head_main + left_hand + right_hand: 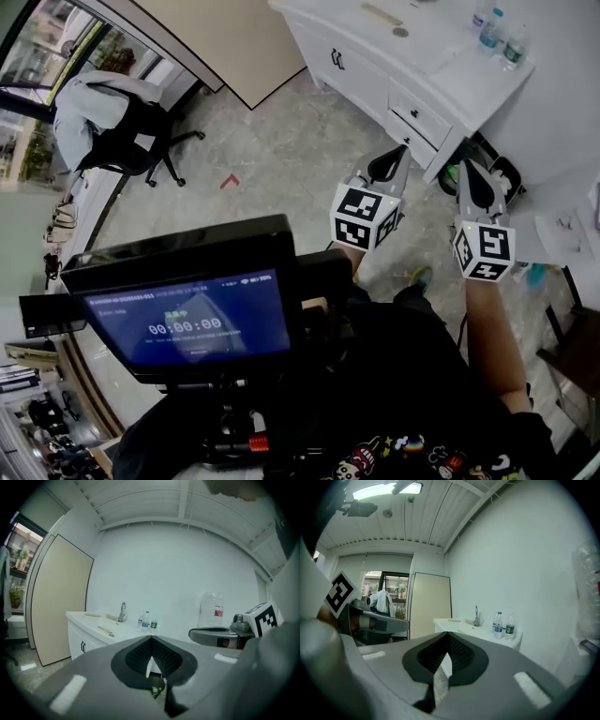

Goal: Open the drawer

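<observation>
The closed white drawer (419,115) with a dark handle sits in the front of the white sink cabinet (375,70), below the countertop corner where three clear plastic water bottles (494,31) stand. The left gripper (401,153) and right gripper (465,167) hang side by side in the air, pointing towards that cabinet and touching nothing. Each has its jaws pressed together with nothing between them. A black office chair (131,141) draped with a white garment stands well apart on the marbled floor.
</observation>
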A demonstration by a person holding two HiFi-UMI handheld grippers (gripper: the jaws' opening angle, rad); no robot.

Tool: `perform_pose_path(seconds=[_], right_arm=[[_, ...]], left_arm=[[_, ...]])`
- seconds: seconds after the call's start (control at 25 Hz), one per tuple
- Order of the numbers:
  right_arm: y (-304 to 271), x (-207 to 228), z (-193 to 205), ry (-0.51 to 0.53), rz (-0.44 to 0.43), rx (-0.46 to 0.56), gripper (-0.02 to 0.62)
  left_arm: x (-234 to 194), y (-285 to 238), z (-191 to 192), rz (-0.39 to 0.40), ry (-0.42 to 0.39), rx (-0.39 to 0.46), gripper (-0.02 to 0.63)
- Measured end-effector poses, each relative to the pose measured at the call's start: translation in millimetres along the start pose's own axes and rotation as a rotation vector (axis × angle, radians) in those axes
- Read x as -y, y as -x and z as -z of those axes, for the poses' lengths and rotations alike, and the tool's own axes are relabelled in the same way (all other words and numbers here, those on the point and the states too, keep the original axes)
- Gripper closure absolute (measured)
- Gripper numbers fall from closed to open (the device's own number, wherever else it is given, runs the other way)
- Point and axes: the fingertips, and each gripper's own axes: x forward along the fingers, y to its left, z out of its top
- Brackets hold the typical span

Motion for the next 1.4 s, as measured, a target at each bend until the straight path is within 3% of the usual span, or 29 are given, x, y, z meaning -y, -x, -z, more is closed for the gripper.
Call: perform_pose_path(seconds=[0.2, 0.52, 0.92, 1.4], right_arm=[[-0.4, 13.0, 0.5, 0.021, -0.02, 0.013, 0.574], [-13.2, 62.0, 25.9, 0.02, -0.099, -0.017, 0.574], [-86.9, 81.2, 61.2, -0.012, -0.012, -0.004, 0.574], [-166.8, 96.6, 203.4, -0.04, 0.04, 0.002, 0.574]], left_arm=[[2.9, -20.4, 9.0, 0.013, -0.016, 0.002, 0.606], [0.9, -77.7, 37.8, -0.038, -0.046, 0.002, 0.605], [-68.9, -170.8, 89.0, 0.067, -0.059, -0.02, 0.604], [-161.4, -284.6, 221.3, 0.141, -0.085, -0.014, 0.596]])
